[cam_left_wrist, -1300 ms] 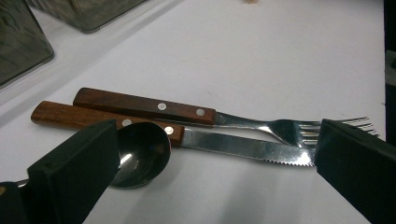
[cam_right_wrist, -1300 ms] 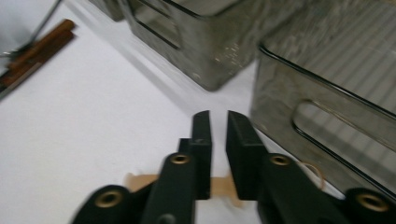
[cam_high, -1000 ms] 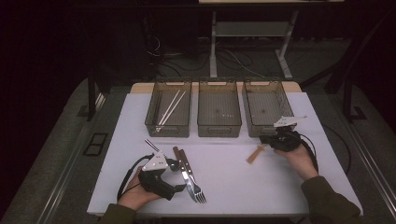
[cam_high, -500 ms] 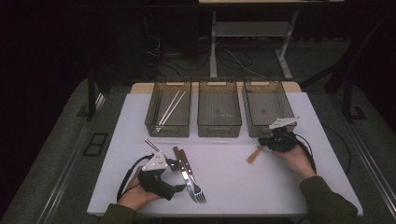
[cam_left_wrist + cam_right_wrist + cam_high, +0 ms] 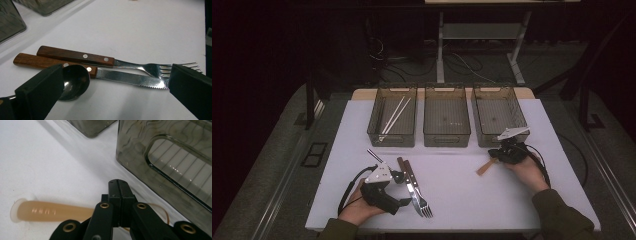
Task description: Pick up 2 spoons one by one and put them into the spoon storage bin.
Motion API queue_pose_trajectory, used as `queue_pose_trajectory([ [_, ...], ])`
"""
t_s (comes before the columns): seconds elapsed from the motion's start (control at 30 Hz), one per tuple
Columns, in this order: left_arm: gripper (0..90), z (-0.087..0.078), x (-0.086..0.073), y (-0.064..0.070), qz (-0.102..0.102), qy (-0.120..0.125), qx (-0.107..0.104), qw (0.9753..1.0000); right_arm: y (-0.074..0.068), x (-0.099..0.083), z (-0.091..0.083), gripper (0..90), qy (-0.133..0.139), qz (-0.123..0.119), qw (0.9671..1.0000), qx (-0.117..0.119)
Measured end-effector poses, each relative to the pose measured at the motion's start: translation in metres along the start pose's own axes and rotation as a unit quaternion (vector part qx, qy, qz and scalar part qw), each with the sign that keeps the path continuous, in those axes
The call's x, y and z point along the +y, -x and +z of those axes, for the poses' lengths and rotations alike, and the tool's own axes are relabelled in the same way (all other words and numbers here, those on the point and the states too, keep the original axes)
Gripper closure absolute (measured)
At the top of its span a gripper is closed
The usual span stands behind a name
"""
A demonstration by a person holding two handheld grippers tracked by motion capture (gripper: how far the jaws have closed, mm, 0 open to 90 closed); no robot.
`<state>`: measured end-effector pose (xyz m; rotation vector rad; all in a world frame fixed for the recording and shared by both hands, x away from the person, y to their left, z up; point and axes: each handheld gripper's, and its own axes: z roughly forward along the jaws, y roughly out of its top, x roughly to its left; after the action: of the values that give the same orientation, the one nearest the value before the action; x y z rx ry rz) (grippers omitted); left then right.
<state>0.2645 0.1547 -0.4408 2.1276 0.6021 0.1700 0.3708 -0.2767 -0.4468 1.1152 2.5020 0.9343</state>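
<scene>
On the desk (image 5: 462, 192), three bins stand in a row; right bin (image 5: 498, 114) sits just beyond my right gripper (image 5: 501, 150). Its jaws are pressed together on the tan plastic spoon (image 5: 50, 211), near the bowl end. Risk: the long handle pivots and catches the bin wall. Left gripper (image 5: 398, 176) gapes wide over knife (image 5: 100, 72), fork (image 5: 82, 56), metal spoon (image 5: 75, 81); closing could snag two.

Three smoky bins (image 5: 446, 117), chopsticks (image 5: 395, 114) in the leftmost, white table (image 5: 462, 195)
</scene>
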Motion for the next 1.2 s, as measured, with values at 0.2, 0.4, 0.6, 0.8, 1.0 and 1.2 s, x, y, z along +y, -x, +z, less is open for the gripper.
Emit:
queue_pose_trajectory([
  [0.2, 0.0, 0.000, 0.000, 0.000, 0.001, -0.002, -0.001, 1.0000, -0.002, -0.002, -0.004, 89.8, -0.010, -0.007, 0.9999, -0.003],
  [0.4, 0.0, 0.000, 0.000, 0.000, 0.001, -0.002, -0.001, 1.0000, -0.001, -0.005, -0.009, 89.8, -0.022, -0.006, 0.9997, -0.004],
  [0.6, 0.0, 0.001, 0.000, 0.000, 0.000, -0.002, -0.002, 1.0000, -0.002, -0.009, -0.014, 89.8, -0.030, -0.008, 0.9995, -0.004],
  [0.8, 0.0, 0.000, 0.000, 0.000, 0.000, 0.000, -0.002, 1.0000, -0.004, -0.013, -0.018, 89.8, -0.037, -0.005, 0.9993, -0.004],
  [1.0, 0.0, 0.000, 0.000, 0.000, 0.000, 0.000, -0.002, 1.0000, -0.004, -0.019, -0.025, 89.8, -0.043, -0.005, 0.9991, 0.001],
  [1.2, 0.0, 0.000, 0.000, 0.000, 0.000, 0.000, -0.002, 1.0000, -0.006, -0.025, -0.032, 89.7, -0.052, -0.007, 0.9986, 0.004],
])
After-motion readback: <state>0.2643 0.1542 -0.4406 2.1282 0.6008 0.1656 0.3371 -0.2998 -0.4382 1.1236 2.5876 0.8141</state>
